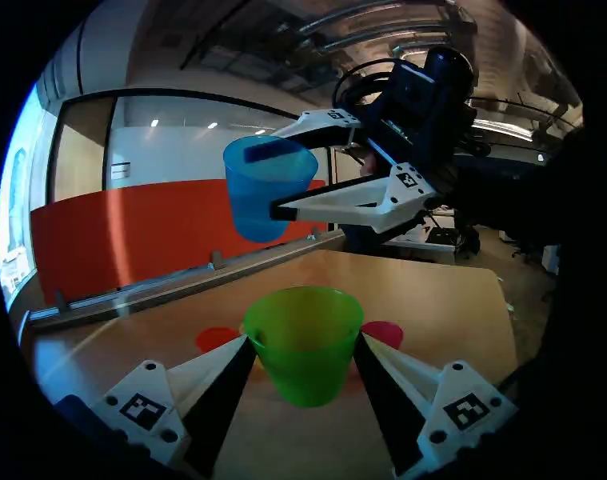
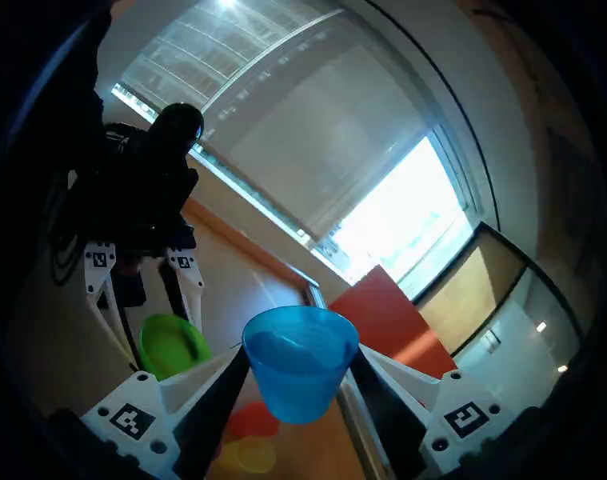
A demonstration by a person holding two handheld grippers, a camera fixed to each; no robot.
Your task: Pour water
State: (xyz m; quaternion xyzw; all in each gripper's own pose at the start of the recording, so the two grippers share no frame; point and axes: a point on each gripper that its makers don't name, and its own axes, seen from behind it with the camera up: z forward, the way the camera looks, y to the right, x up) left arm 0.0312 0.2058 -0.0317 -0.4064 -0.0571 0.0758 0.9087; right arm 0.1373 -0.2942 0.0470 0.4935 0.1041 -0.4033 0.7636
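The green cup (image 1: 305, 352) is bright and translucent, the blue cup (image 2: 301, 376) clear sky blue, the gripper fingers (image 1: 195, 372) white with black inner faces and black-and-white square markers (image 1: 143, 410), the table (image 1: 439, 304) tan wood, the wall panel (image 1: 143, 232) orange-red.

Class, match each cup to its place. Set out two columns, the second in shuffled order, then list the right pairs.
Cups:
1. blue cup
2. green cup
3. pink cup

Places:
A. on the table
B. held by the left gripper
C. held up in the air by the right gripper

Pairs: 1-C, 2-B, 3-A
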